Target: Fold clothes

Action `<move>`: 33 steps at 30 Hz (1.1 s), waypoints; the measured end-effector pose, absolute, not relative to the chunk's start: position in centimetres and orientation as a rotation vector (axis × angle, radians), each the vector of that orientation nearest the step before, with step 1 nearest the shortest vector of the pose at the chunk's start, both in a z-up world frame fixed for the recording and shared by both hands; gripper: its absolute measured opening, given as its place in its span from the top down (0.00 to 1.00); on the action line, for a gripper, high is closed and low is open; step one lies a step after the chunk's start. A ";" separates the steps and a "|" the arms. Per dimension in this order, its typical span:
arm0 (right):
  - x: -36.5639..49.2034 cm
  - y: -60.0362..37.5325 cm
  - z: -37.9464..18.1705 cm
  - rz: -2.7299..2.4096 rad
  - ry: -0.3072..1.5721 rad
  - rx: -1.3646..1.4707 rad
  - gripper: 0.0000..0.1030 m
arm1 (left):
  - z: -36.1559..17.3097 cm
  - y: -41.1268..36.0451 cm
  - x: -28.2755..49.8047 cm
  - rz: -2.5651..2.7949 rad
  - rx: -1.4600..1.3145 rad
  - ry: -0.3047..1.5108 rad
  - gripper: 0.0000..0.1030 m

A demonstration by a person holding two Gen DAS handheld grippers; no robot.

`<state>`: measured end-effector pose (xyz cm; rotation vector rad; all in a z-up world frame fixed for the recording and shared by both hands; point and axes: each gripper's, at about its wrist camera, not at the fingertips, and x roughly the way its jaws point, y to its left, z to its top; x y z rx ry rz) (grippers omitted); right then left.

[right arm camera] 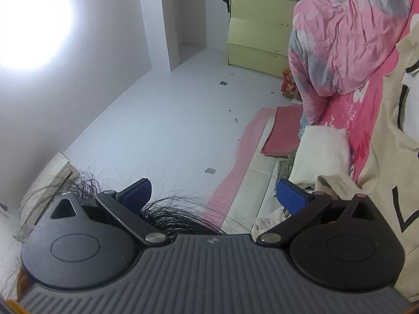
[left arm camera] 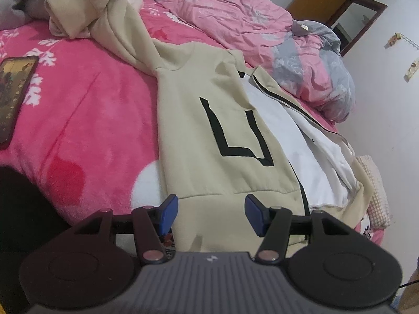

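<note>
Jacket (left arm camera: 209, 120) lies spread on the bed (left arm camera: 78, 130). Left gripper (left arm camera: 211, 213) hovers at its hem, jaws spread, empty. Right gripper (right arm camera: 213, 196) beside the jacket, jaws spread.

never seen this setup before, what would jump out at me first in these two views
The beige zip jacket with black line trim lies spread on the hot pink floral blanket, just ahead of the open left gripper. A phone lies at the blanket's left edge. The right gripper, also open, points off the bed toward a bright glare.
</note>
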<state>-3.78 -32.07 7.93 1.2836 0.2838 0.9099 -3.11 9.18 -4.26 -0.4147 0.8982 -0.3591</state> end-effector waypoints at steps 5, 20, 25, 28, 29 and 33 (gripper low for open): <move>-4.4 -31.5 7.8 0.944 0.269 1.273 0.01 | -4.4 9.3 -3.0 -0.355 -0.422 0.902 0.44; -2.6 -29.5 6.7 1.005 0.294 1.309 0.01 | -3.2 8.0 0.9 -0.413 -0.399 0.818 0.42; 0.3 -30.7 5.2 0.855 0.337 1.285 0.01 | -3.2 6.1 5.4 -0.421 -0.361 0.761 0.42; 4.7 -31.9 3.7 0.691 0.395 1.225 0.01 | -3.3 5.1 8.3 -0.417 -0.339 0.723 0.42; 6.3 -32.1 3.1 0.641 0.431 1.207 0.01 | -3.4 4.8 9.4 -0.408 -0.325 0.704 0.42; 14.9 -32.0 -0.9 0.479 0.633 1.156 0.01 | -4.3 3.8 12.6 -0.355 -0.252 0.636 0.43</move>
